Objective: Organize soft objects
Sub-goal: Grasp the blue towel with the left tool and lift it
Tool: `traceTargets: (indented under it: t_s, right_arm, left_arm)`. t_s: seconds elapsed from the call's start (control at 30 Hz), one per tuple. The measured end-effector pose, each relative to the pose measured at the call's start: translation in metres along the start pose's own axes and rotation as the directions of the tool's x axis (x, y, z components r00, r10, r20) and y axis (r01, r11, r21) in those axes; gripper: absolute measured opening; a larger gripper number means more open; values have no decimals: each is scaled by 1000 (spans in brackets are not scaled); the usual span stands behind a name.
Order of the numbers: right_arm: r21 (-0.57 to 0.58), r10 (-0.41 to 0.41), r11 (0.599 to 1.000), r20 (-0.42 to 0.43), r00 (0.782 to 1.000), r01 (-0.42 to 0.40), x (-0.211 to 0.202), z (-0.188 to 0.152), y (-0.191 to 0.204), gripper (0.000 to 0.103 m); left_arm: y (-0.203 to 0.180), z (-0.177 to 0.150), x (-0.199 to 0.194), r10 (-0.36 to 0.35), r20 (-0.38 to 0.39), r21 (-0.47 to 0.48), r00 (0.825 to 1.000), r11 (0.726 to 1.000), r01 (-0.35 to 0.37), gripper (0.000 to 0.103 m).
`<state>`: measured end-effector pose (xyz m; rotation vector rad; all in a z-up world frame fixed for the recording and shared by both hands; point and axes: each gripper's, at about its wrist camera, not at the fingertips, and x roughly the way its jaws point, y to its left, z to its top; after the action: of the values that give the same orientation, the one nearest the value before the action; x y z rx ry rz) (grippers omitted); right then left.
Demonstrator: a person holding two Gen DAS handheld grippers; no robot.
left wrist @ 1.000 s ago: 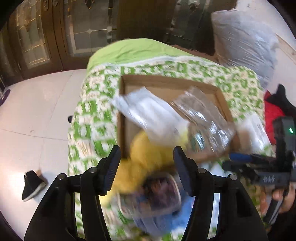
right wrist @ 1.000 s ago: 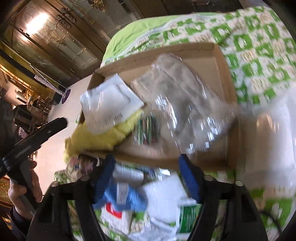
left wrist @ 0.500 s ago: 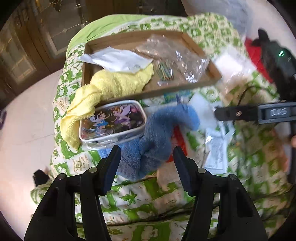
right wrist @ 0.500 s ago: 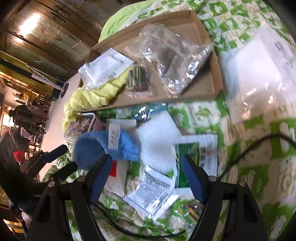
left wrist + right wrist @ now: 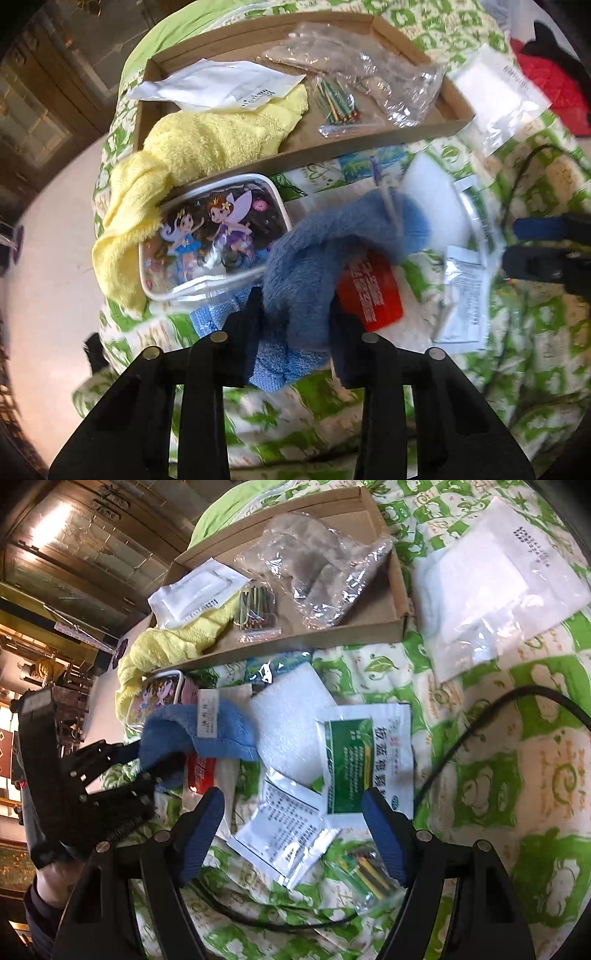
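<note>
A: In the left wrist view, the left tool [image 5: 295, 314] has just been closing, and now its two fingers press on the blue towel [image 5: 332, 251] from both sides. Half a second ago the towel lay loose between wide fingers. So I judge the grasp is made and the lifting can come next.

B: Where is the towel?

A: On the green patterned bedcover [image 5: 535, 332], just in front of the cardboard tray [image 5: 369, 144]. It lies partly over a red packet [image 5: 369, 291] and touches the fairy pencil case [image 5: 210, 240]. It is thick, fluffy and crumpled into a hump, with a white label on top. A yellow towel [image 5: 207, 147] hangs over the tray's near edge.

B: And the right wrist view?

A: The right tool [image 5: 295, 830] stands apart, with nothing between its blue pads. It hovers over white sachets [image 5: 284, 823] and a green-and-white packet [image 5: 365, 753]. At the left, the left tool [image 5: 159, 764] is clamped on the blue towel [image 5: 199, 734]; the towel bunches up there. A black cable [image 5: 480, 720] crosses the bedcover nearby.
</note>
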<state>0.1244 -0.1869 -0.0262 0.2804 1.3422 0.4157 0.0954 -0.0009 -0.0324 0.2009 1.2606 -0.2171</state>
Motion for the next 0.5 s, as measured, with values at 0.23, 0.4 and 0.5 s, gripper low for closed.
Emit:
traceTargets:
  t_s: [0.23, 0.4, 0.5]
  right_arm:
    - [6, 7, 1000, -26, 1000, -7, -4, -10, -6, 77]
    - [30, -29, 999, -19, 999, 30, 1, -5, -15, 77]
    - [33, -85, 996, -30, 996, 86, 11, 3, -21, 77]
  left_arm:
    - [20, -32, -36, -389, -40, -205, 920, 905, 373, 29]
    - [13, -40, -30, -323, -55, -206, 945, 930, 305, 29]
    - [15, -36, -8, -352, -70, -252, 933, 912, 325, 43]
